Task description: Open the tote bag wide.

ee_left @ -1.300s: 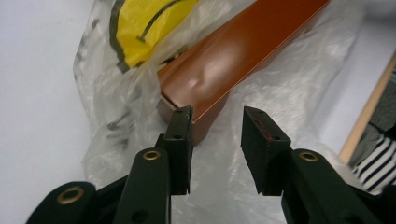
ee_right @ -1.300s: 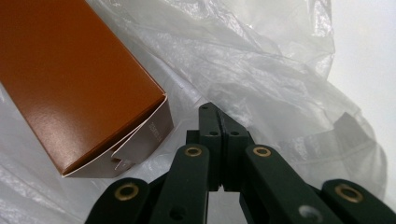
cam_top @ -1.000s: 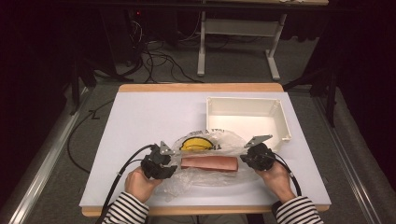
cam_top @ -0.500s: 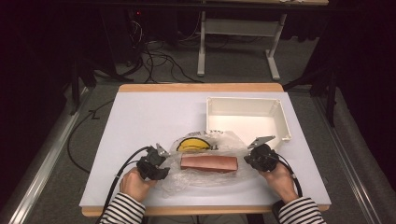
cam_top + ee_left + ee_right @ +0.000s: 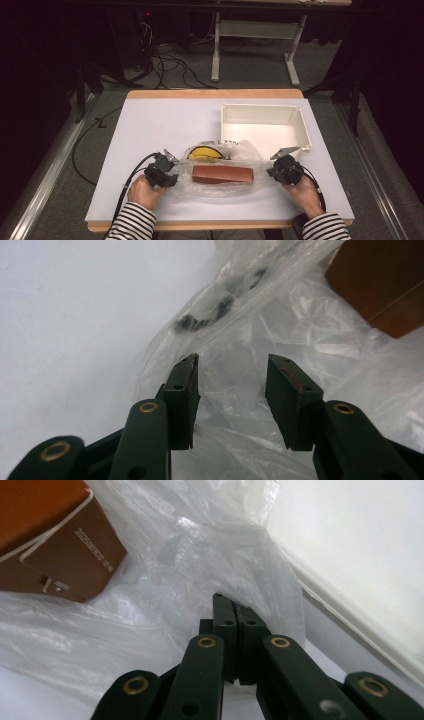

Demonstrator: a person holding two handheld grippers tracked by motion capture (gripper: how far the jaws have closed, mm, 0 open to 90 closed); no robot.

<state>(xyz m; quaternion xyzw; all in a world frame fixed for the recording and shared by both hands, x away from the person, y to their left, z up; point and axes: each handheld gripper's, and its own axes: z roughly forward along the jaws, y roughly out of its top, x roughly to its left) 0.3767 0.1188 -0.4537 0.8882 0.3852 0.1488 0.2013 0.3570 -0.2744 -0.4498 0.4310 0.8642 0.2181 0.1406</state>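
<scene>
A clear plastic bag (image 5: 220,189) lies crumpled at the near middle of the table, with a long brown box (image 5: 222,174) in it and a yellow thing (image 5: 204,152) at its far edge. My left gripper (image 5: 170,175) is at the bag's left end. Its jaws have just been opening and stand open (image 5: 232,362) over the loose bag film (image 5: 240,330), with the pads off it. The brown box (image 5: 385,285) lies beyond them. My right gripper (image 5: 275,172) is at the bag's right end, shut (image 5: 234,605) on the bag's film (image 5: 200,545), close to the box (image 5: 50,535).
A white bin (image 5: 265,106) stands at the back right, its wall (image 5: 350,555) close beside my right gripper. A white mat (image 5: 165,125) covers the tabletop. Cables trail from both grippers toward the near edge. Dark floor, cables and a table frame lie beyond.
My left gripper has shifted slightly left and lower, and its jaws have parted off the bag. The right gripper and the box have stayed put.
</scene>
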